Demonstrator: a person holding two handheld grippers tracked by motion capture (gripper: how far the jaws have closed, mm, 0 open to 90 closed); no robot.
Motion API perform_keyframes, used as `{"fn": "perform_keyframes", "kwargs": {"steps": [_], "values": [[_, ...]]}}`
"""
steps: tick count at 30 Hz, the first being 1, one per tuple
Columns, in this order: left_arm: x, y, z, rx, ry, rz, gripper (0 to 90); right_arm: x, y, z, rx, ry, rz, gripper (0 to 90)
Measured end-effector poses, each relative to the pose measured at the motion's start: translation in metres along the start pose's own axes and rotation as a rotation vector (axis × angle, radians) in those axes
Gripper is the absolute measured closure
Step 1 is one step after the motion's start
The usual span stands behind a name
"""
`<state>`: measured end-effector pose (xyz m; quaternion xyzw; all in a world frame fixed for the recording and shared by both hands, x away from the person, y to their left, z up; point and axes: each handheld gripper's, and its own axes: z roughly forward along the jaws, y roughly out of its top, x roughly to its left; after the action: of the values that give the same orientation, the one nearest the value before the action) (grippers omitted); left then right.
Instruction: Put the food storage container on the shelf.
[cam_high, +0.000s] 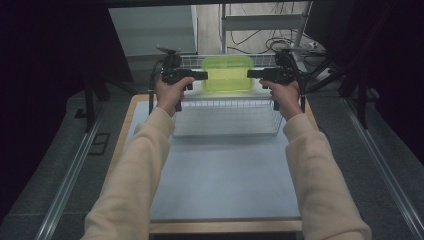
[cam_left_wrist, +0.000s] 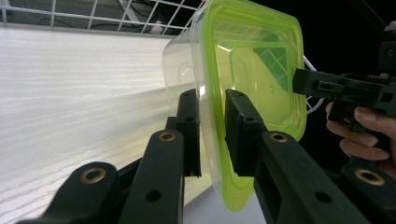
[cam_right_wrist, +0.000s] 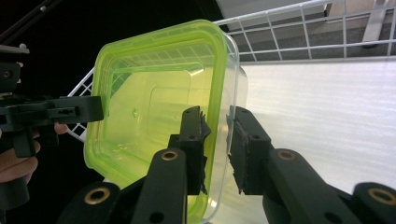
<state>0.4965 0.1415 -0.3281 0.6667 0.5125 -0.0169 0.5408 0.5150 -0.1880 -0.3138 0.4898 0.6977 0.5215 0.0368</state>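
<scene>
- The left gripper (cam_left_wrist: 212, 135) has its 2 jaws around the rim of the green box (cam_high: 227, 73), a little apart.
- The right gripper (cam_right_wrist: 217, 149) has the other rim between its 2 jaws, a little apart.
- The box lies long side across, open top up, over the wire basket (cam_high: 225, 117).

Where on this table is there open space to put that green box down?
The wide pale mat between the person's sleeves, in front of the wire basket, lies bare. The basket floor nearest the person looks free too. The far end is crowded: the green-lidded container sits between the left gripper and right gripper.

Sleeves (cam_high: 140, 165): long, cream, soft knit.
Left gripper (cam_high: 206, 75): black, brass-ringed screw holes, black cable.
Right gripper (cam_high: 248, 74): same black build.
</scene>
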Motion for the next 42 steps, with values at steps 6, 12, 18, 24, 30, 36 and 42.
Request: {"fn": "perform_keyframes", "kwargs": {"steps": [6,12,18,24,30,36,42], "values": [[0.007,-0.003,0.007,0.000,-0.014,-0.023,66.7,-0.003,-0.002,0.006,0.011,-0.048,0.003,68.8],[0.011,-0.005,0.011,-0.005,-0.014,-0.011,53.9,-0.003,-0.003,0.007,0.000,-0.060,0.013,61.9],[0.009,-0.003,0.013,0.008,-0.005,0.020,23.4,-0.002,-0.004,0.002,-0.032,-0.097,0.003,46.0],[0.006,0.000,0.001,-0.020,-0.005,0.046,15.0,-0.002,-0.003,-0.012,-0.077,-0.055,-0.019,39.4],[-0.001,-0.003,-0.014,-0.025,0.016,0.108,15.2,0.001,-0.007,-0.024,-0.087,-0.015,-0.068,36.6],[-0.014,-0.018,-0.035,-0.025,0.012,0.151,15.7,0.014,-0.018,-0.039,-0.096,0.035,-0.145,34.4],[-0.028,-0.046,-0.057,-0.040,0.023,0.224,16.0,0.024,-0.043,-0.057,-0.088,0.073,-0.251,32.3]]}}
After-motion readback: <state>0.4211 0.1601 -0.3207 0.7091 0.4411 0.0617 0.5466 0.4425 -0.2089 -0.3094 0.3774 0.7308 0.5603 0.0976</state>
